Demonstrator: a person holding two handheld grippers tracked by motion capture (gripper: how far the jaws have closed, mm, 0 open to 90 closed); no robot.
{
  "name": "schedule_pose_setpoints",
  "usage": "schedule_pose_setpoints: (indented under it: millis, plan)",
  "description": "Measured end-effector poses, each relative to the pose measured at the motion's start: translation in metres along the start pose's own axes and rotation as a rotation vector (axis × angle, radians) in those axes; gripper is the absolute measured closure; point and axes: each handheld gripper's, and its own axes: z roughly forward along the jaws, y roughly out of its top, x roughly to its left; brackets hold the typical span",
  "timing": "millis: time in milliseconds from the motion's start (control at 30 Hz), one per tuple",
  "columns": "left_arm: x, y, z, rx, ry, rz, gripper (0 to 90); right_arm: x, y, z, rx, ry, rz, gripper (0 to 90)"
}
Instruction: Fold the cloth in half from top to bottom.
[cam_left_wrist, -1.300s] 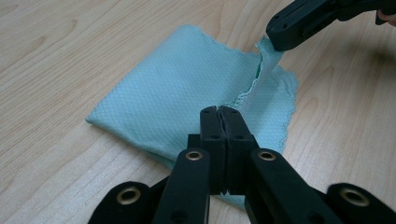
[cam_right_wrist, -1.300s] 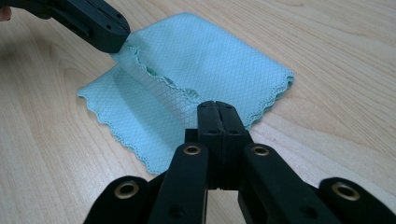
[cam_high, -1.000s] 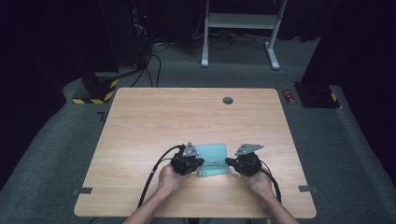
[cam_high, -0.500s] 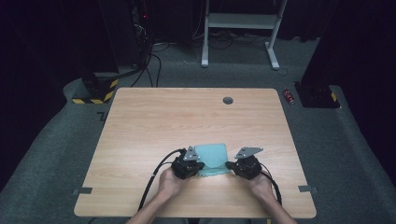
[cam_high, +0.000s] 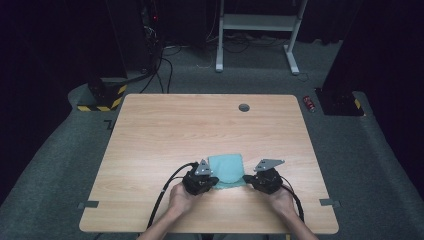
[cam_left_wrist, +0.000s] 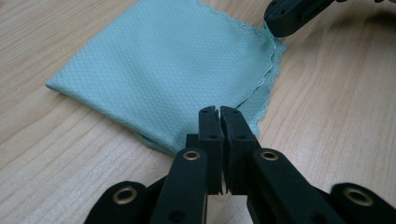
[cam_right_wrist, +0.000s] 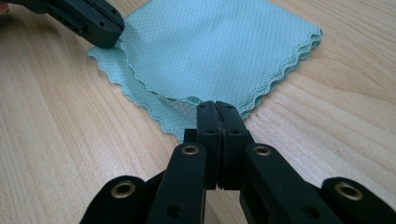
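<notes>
Folded cloth (cam_high: 226, 169) near counter (cam_high: 150, 135) front edge — left claw (cam_left_wrist: 219, 111) and right claw (cam_right_wrist: 216, 106) each pinching a near corner, cloth between them.

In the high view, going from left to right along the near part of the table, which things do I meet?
Black cable → left hand-held gripper → green cloth → right hand-held gripper.
</notes>
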Motion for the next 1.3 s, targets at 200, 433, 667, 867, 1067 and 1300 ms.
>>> schedule_pose_setpoints:
  millis: [200,433,667,867,1067,1300]
  plan:
    - [-0.001,-0.001,0.0,0.002,-0.01,-0.004,88.0,0.001,-0.002,0.0,0.001,0.003,0.005,89.8]
    - [-0.002,-0.002,0.0,0.007,-0.019,-0.007,87.7,0.002,-0.003,-0.001,0.0,0.005,0.004,89.5]
    - [0.001,-0.001,-0.006,-0.029,-0.026,-0.025,83.1,0.0,-0.003,-0.002,-0.006,0.011,0.021,85.5]
    - [0.008,0.004,-0.013,-0.07,-0.031,-0.069,76.5,-0.002,0.003,-0.015,-0.074,0.011,0.034,83.4]
    - [0.009,0.013,-0.004,-0.049,0.018,-0.077,66.7,0.003,0.014,-0.006,-0.092,0.001,0.053,80.2]
    - [0.0,0.003,0.004,0.023,0.059,-0.033,54.5,0.012,0.012,0.013,-0.03,-0.021,0.006,72.4]
